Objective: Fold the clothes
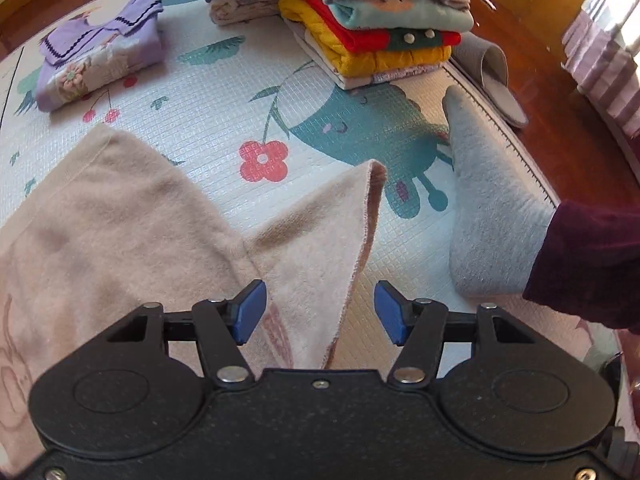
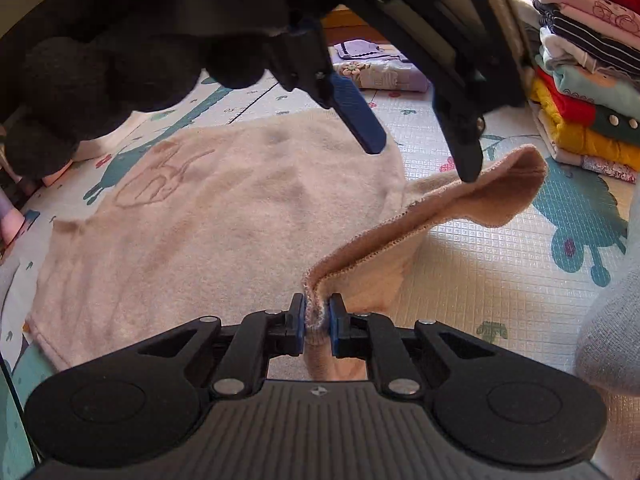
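On a patterned play mat (image 1: 224, 92), a pale pink garment (image 2: 200, 216) lies mostly flat, its printed body spread to the left while one sleeve (image 2: 472, 196) is lifted off the mat. The right gripper (image 2: 318, 320) has its jaws closed tight on the sleeve's hemmed edge, the sleeve's length running up and rightward away from it. The left gripper (image 1: 316, 312) hovers above with jaws wide apart and empty, one finger (image 2: 466, 160) near the raised sleeve's far end. Judging by this, the sleeve must travel leftward across the body. Stacks of folded clothes (image 1: 372, 36) wait beyond.
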Motion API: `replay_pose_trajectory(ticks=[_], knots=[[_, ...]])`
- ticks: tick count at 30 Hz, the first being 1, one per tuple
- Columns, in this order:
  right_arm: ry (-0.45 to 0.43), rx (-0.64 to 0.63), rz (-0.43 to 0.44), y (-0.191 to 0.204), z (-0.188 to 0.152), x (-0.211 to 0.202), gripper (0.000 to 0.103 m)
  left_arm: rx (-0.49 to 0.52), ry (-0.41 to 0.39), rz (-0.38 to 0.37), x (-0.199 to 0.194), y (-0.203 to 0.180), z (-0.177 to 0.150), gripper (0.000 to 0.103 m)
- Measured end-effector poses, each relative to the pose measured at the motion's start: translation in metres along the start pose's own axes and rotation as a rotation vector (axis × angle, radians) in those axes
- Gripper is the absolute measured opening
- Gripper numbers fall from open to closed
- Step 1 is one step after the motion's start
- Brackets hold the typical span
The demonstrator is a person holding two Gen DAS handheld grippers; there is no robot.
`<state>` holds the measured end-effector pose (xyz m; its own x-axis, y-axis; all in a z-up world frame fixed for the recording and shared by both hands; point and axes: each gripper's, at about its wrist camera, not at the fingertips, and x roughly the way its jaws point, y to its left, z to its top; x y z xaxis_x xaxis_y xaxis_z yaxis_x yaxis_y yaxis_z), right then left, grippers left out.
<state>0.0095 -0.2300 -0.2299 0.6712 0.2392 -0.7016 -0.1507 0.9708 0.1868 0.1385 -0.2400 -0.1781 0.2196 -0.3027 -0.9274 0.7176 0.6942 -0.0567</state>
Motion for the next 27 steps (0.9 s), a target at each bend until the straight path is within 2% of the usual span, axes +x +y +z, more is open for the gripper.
replay_pose_trajectory(ticks=[6, 8, 10, 11, 12, 13, 14, 15, 18, 20, 21, 24, 25, 26, 27], knots=[[-0.012, -0.085, 0.010, 0.017, -0.002, -0.002, 0.014, 0.319, 0.127, 0.256, 0.049, -0.062, 0.001, 0.061], [-0.017, -0.099, 0.010, 0.020, -0.001, -0.003, 0.014, 0.359, 0.147, 0.278, 0.054, -0.064, -0.006, 0.060], [-0.017, -0.102, 0.004, 0.019, 0.000, -0.003, 0.013, 0.341, 0.122, 0.267, 0.045, -0.055, -0.011, 0.060], [-0.015, -0.103, 0.002, 0.018, 0.000, -0.003, 0.013, 0.334, 0.102, 0.274, 0.039, -0.049, -0.013, 0.054], [-0.014, -0.103, 0.001, 0.017, 0.000, -0.003, 0.013, 0.332, 0.064, 0.316, 0.033, -0.042, -0.015, 0.044], [-0.013, -0.108, 0.001, 0.018, 0.000, -0.003, 0.013, 0.312, 0.028, 0.347, 0.026, -0.033, -0.017, 0.029], [-0.010, -0.117, 0.002, 0.019, -0.001, -0.002, 0.013, 0.240, 0.002, 0.347, 0.020, -0.018, -0.017, 0.019], [-0.007, -0.125, 0.002, 0.020, -0.001, -0.002, 0.013, 0.149, -0.026, 0.337, 0.012, -0.002, -0.017, 0.018], [0.004, -0.145, -0.003, 0.022, -0.002, -0.001, 0.014, -0.344, -0.139, 0.215, -0.013, 0.070, -0.032, 0.016], [0.009, -0.162, -0.009, 0.023, -0.003, 0.000, 0.014, -0.611, -0.156, 0.158, -0.016, 0.108, -0.062, 0.016], [0.011, -0.172, -0.011, 0.025, -0.003, 0.000, 0.014, -0.702, -0.165, 0.131, -0.018, 0.121, -0.073, 0.016], [0.013, -0.210, -0.021, 0.032, -0.006, 0.004, 0.014, -0.617, -0.208, 0.063, -0.029, 0.108, -0.080, 0.016], [0.013, -0.223, -0.025, 0.034, -0.009, 0.003, 0.014, -0.588, -0.222, 0.041, -0.033, 0.103, -0.083, 0.023], [0.014, -0.236, -0.031, 0.038, -0.011, 0.003, 0.014, -0.560, -0.236, 0.019, -0.036, 0.099, -0.085, 0.042], [0.014, -0.249, -0.037, 0.042, -0.012, 0.004, 0.014, -0.504, -0.238, 0.008, -0.038, 0.091, -0.085, 0.054]])
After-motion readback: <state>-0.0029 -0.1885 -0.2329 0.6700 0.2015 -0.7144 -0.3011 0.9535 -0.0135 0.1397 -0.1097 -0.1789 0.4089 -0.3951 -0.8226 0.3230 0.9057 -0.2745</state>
